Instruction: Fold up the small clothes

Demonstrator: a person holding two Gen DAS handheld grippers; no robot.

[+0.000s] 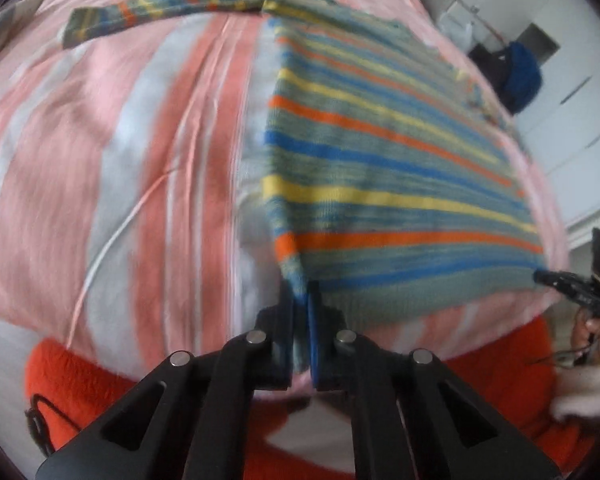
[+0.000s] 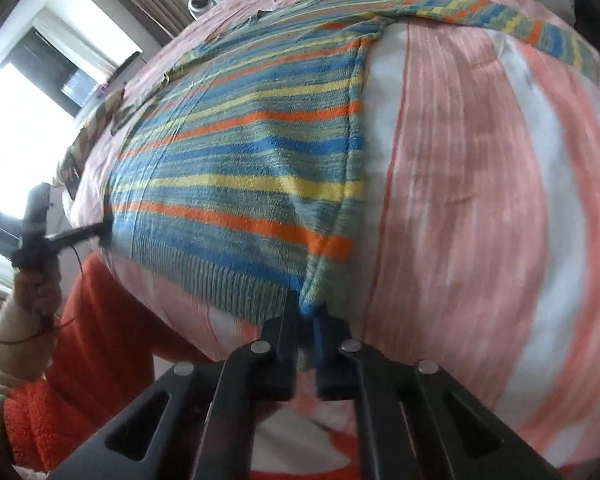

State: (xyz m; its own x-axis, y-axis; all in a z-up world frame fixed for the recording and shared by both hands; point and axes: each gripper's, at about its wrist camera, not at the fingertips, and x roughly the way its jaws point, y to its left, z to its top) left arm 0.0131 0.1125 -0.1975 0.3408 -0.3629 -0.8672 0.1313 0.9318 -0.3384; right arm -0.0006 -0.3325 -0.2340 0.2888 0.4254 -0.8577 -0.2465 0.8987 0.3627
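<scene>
- Low centre of the left wrist view: left gripper (image 1: pixel 300 304) clamped shut on the near left hem corner of the striped sweater (image 1: pixel 380 168).
- Low centre of the right wrist view: right gripper (image 2: pixel 305 312) pinched tight on the other hem corner.
- Lower edges: orange fleece sleeves (image 2: pixel 100 320) of the person.
- Middle of both views: sweater body spread flat on the pink-and-white striped bedding (image 1: pixel 100 160).
- Top of frame: one sleeve (image 1: pixel 160 12) stretched out sideways across the bedding.
</scene>
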